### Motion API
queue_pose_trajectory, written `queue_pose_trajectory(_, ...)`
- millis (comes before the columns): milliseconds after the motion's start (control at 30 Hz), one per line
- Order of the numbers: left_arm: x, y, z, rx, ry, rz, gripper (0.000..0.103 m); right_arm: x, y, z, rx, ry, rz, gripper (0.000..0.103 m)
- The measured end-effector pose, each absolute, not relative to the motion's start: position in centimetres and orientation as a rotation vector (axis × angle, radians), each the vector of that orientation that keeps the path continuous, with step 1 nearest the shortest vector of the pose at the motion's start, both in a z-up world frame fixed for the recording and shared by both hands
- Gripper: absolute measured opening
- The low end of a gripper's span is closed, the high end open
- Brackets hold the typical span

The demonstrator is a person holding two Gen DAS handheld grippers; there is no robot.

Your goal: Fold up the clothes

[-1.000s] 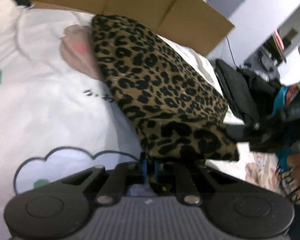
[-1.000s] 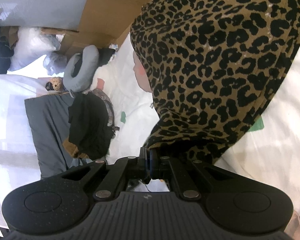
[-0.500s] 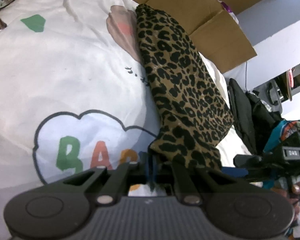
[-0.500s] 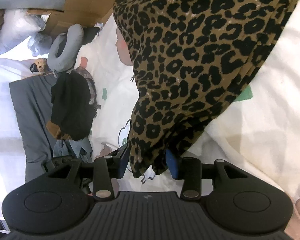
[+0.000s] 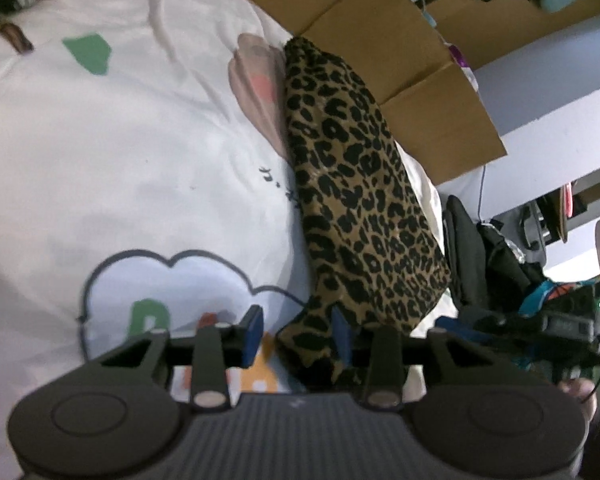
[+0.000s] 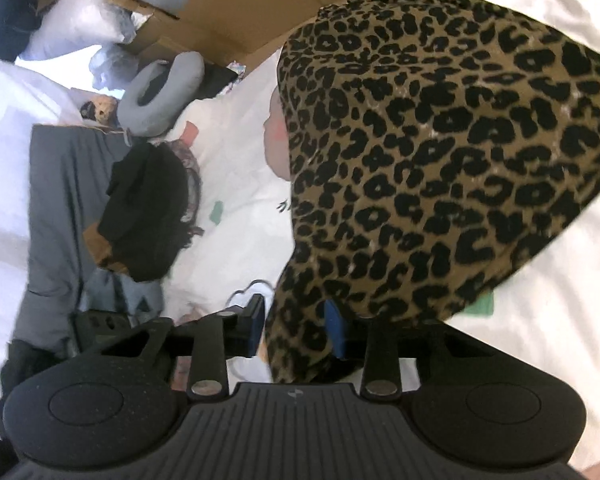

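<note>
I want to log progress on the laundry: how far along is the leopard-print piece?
Done: the leopard garment lies doubled over on the white sheet, its layers stacked. In hand: both grippers are open, the left gripper and right gripper each straddling a corner of it without pinching. Left: probably another fold or a move to a pile; dark clothes still lie unfolded beside the sheet.

- Leopard-print garment (image 6: 432,168): soft matt cloth, tan with black spots, finely textured.
- White printed sheet (image 5: 112,152): smooth, lightly creased cotton-like fabric.
- Cardboard box (image 5: 384,40): plain brown paperboard, matt.
- Left gripper (image 5: 296,336) and right gripper (image 6: 296,326): matt black plastic, ribbed bodies, blue pads, shiny metal pins.
</note>
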State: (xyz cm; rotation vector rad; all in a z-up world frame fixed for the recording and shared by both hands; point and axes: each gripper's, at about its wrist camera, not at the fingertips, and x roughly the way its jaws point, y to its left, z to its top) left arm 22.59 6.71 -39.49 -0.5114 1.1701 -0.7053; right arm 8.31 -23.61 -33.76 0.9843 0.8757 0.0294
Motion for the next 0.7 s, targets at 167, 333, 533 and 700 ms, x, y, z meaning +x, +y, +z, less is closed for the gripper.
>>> queue_pose_trajectory(167,23.3,5.5,-40.5,-0.516,1.179,-0.727,0.039,9.2,-23.6,-34.2,0.927,0.877,0.011,0.029)
queue_pose_trajectory(333,23.4,5.2,-41.7,-0.573,1.204,-0.744,0.035,10.3,-23.0,-35.3,0.842,0.903,-0.018,0.026)
queue_pose_trajectory(533,23.2,6.4,-43.2,-0.683,1.216,-0.778,0.029,10.8,-21.4,-37.1,0.743,0.985,-0.045,0.022)
queue_pose_trajectory(700,23.2,7.5,-43.8,-0.782,1.236,-0.772,0.023,10.3,-20.3,-37.1,0.655,1.031,-0.044,0.024)
